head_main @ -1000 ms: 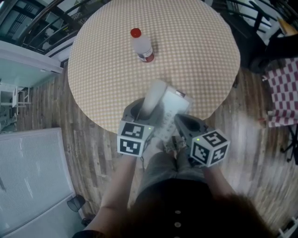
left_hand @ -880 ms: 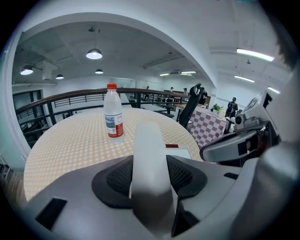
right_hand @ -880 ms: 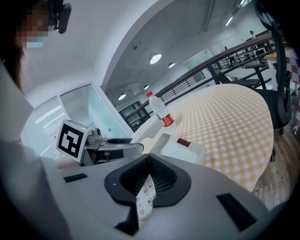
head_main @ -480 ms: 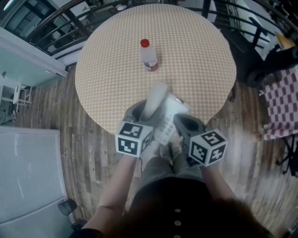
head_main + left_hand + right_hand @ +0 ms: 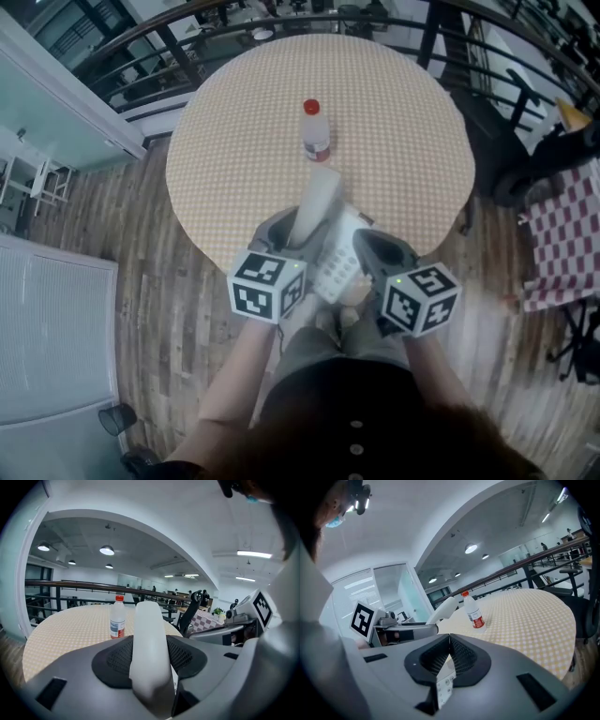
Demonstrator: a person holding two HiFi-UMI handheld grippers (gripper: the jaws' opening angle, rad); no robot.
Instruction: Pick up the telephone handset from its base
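Observation:
My left gripper [image 5: 298, 230] is shut on a white telephone handset [image 5: 317, 202], which sticks up and away from me toward the bottle. In the left gripper view the handset [image 5: 149, 653] fills the gap between the mesh pads. My right gripper [image 5: 361, 246] is shut on the near edge of the white telephone base [image 5: 339, 253]; a sliver of its keypad [image 5: 445, 679] shows between the jaws. Both are held in the air over the table's near edge. The handset lies over the base's left side; whether they touch I cannot tell.
A round table with a checked cloth [image 5: 234, 141] carries a clear bottle with a red cap [image 5: 316, 131], just beyond the handset tip. A red-and-white checked chair [image 5: 562, 216] stands at the right, black chairs and a railing [image 5: 281, 14] behind. Wooden floor surrounds the table.
Both grippers have risen together with the handset and the base. The head view has swung, so the table and bottle sit further right and nearer the handset tip.

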